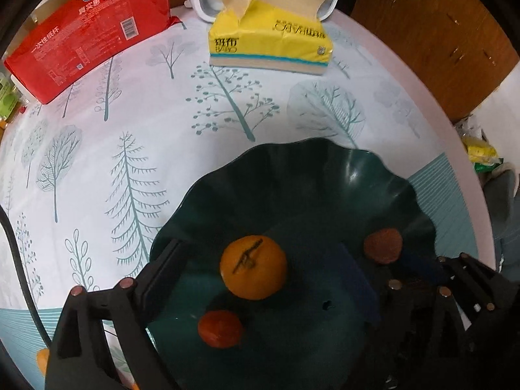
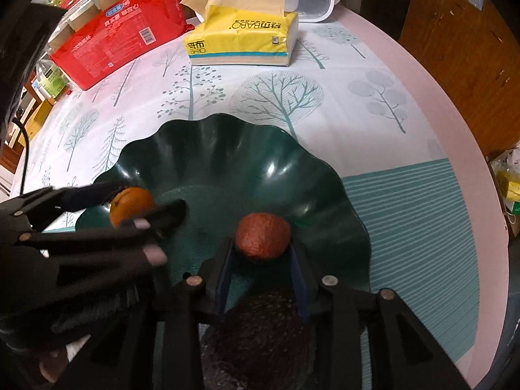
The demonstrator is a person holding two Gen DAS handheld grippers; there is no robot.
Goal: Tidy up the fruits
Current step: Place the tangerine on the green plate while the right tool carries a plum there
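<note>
Dark rough fruit (image 2: 260,334) nearest. Both grippers releasing into green bowl (image 2: 292,149): left gripper (image 1: 260,279) wide around orange (image 1: 253,266), right gripper (image 2: 263,260) parted beside reddish fruit (image 2: 262,235). Next: lift clear.

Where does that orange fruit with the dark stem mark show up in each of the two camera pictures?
Left wrist view: the orange fruit lies low and centre in the green bowl, between the open jaws.
Right wrist view: it sits at the bowl's left edge, partly behind the left gripper.
Shared landmark: yellow tissue pack.
</note>
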